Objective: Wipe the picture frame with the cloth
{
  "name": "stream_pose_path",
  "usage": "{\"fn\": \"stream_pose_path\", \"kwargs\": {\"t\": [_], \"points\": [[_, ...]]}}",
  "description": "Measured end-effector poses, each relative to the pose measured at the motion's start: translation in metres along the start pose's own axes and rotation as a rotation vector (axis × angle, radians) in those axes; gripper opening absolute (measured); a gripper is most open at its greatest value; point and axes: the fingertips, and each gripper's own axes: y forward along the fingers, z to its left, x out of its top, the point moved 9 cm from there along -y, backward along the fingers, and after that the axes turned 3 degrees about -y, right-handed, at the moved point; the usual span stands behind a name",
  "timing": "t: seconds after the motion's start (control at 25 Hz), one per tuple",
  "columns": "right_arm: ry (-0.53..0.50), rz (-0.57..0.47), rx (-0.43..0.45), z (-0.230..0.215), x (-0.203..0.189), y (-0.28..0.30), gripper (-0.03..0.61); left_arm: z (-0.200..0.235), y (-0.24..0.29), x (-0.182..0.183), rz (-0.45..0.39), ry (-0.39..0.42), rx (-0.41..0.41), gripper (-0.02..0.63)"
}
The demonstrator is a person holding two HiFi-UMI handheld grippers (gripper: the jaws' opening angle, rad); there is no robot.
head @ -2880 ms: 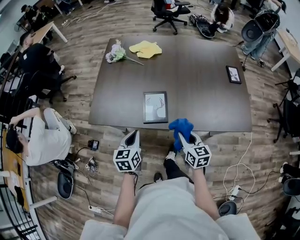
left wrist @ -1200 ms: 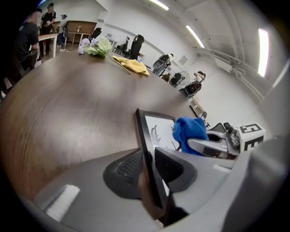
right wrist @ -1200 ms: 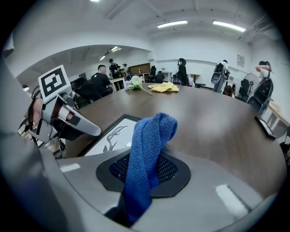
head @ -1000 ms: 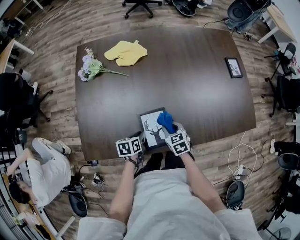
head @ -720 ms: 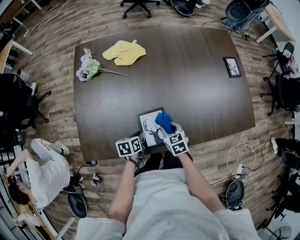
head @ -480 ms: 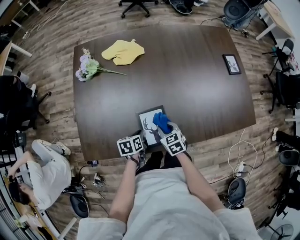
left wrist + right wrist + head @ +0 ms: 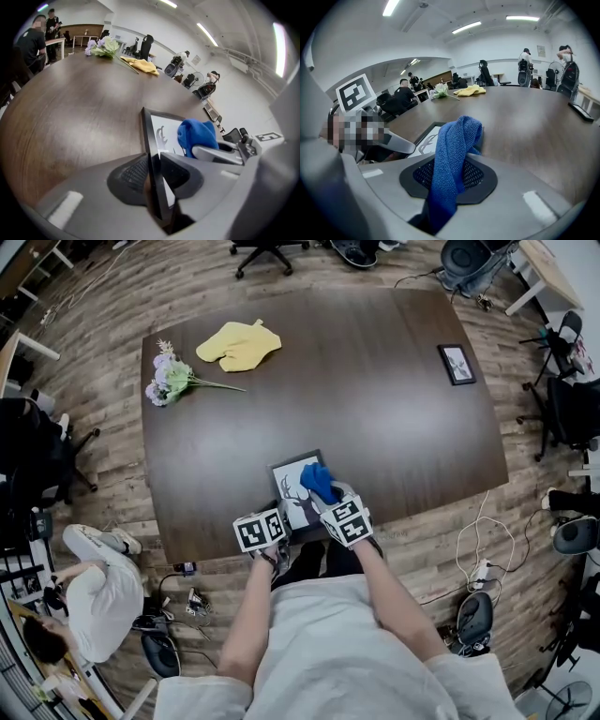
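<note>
Step in hand: wiping, stroke under way.

- Black rectangular picture frame with a white deer print [image 7: 289, 482] sits at the near edge of the dark brown wooden table [image 7: 375, 399], right in front of the person. Can't tell whether it lies flat or is tipped up at the near side.
- Left gripper [image 7: 283, 514] is the clamp. The frame's near-left edge runs between its jaws. The jaws have just been opening a little, but both pads look pressed on the edge, so I read it as a grip and not a release.
- Right gripper [image 7: 324, 491] is closed on a folded blue terry cloth [image 7: 316, 479]. The wad sticks out past the fingertips and sits on the glass over the right side of the print.

Next move, my read:
- Sweep the cloth across the uncovered left and far parts of the glass, then the black border.
- Keep the wad pushed down so the cloth touches the glass, not the jaw tips.
- The left clamp has to hold against the push. If it slackens more, the frame slides off the table edge.
</note>
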Motion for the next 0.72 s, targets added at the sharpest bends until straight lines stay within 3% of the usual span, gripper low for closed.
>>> {"fn": "stream_pose_path", "kwargs": {"t": [0.24,0.36,0.56,0.72], "points": [[0.014,-0.03,-0.004,-0.001,-0.003,-0.001,0.08,0.004,-0.003,-0.001,-0.049,-0.083,-0.084,0.138],[0.032,-0.044,-0.012,-0.003,-0.005,-0.005,0.08,0.008,-0.004,-0.002,-0.092,-0.206,-0.172,0.138],[0.05,-0.064,-0.013,-0.003,-0.006,-0.005,0.08,0.017,-0.002,-0.009,-0.177,-0.478,-0.282,0.141],[0.058,-0.069,-0.009,-0.004,-0.008,-0.005,0.08,0.024,0.001,-0.012,-0.195,-0.577,-0.341,0.141]]}}
